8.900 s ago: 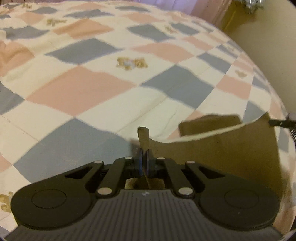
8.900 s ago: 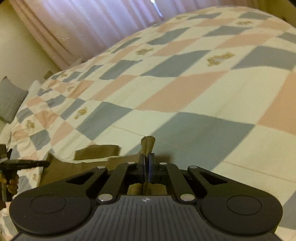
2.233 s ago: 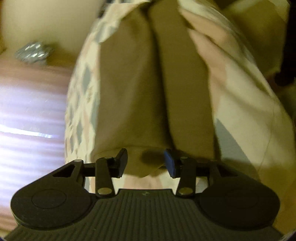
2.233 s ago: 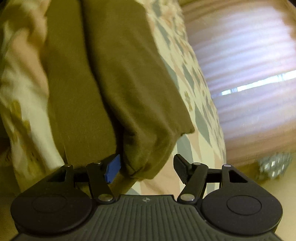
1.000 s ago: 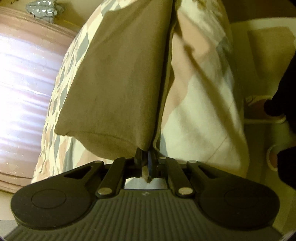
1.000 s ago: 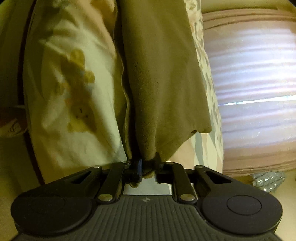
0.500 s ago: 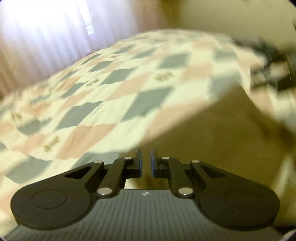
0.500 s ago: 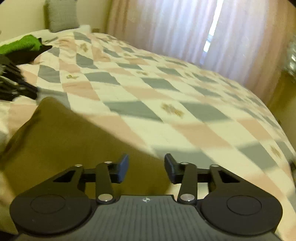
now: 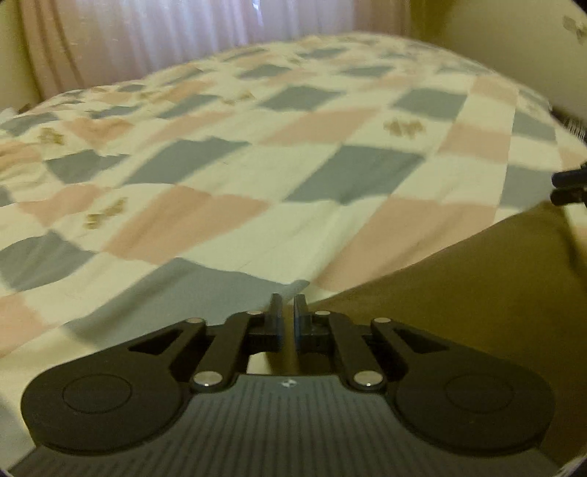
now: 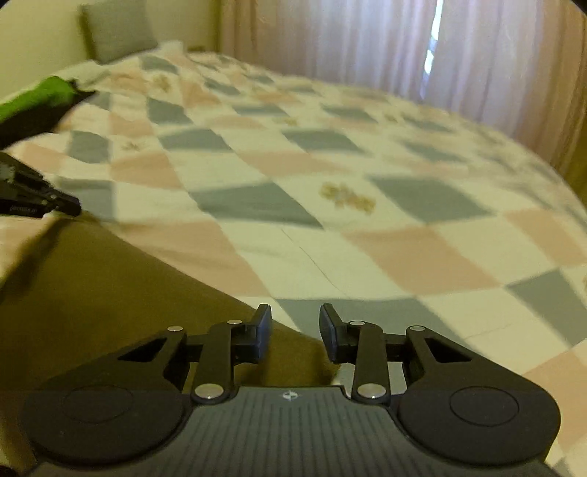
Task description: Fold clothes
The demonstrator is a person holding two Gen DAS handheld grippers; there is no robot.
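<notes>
An olive-brown garment [image 9: 458, 293] lies folded flat on the checked quilt [image 9: 256, 154]; in the right wrist view the garment [image 10: 110, 293] fills the lower left. My left gripper [image 9: 287, 319] hovers over the garment's left edge, its fingers only a narrow gap apart with nothing between them. My right gripper [image 10: 295, 330] stands open over the garment's right corner, also empty. Each gripper shows in the other's view: the right one [image 9: 568, 187] at the far right edge, the left one [image 10: 36, 200] at the far left.
The quilt [image 10: 367, 183] of pink, grey and cream squares spreads far ahead. A green and black pile of clothes [image 10: 36, 102] and a grey pillow [image 10: 117, 29] lie at the bed's far left. Curtains [image 10: 367, 44] hang behind the bed.
Both grippers let go of the olive garment and swung up to look across the bed. The garment now lies flat beneath them. The right fingers stand wider apart than the left.
</notes>
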